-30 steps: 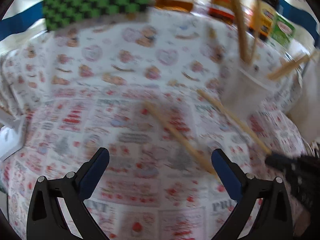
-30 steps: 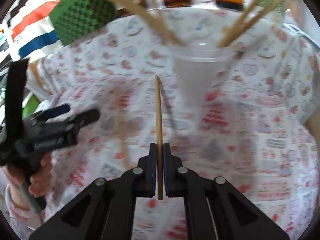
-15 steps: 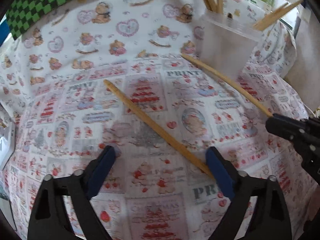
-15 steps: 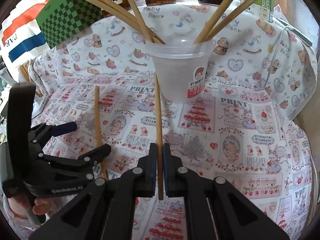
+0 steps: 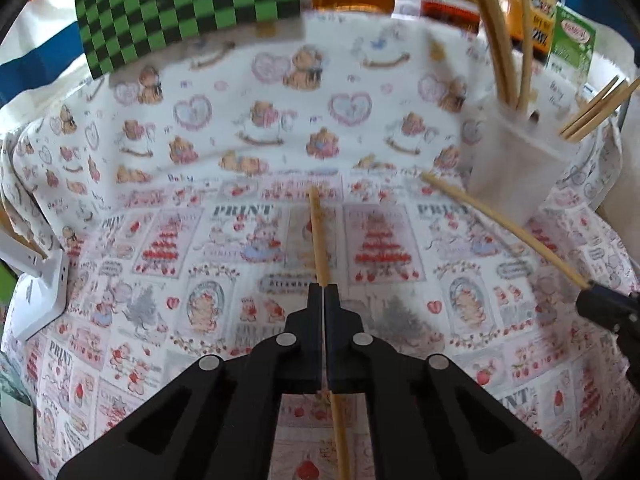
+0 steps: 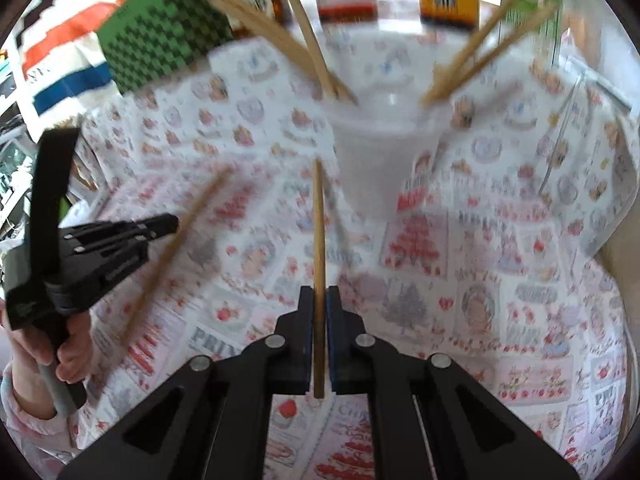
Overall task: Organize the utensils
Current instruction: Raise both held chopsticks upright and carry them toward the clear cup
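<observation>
Chopsticks: one (image 5: 319,240) pinched by left fingers (image 5: 314,308), another (image 6: 319,240) by right (image 6: 306,304).

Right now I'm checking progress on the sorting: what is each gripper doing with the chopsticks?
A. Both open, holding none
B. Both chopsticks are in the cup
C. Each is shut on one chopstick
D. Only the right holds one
C: the left gripper is clamped on a chopstick, and the right gripper on another chopstick, short of the cup.
</observation>
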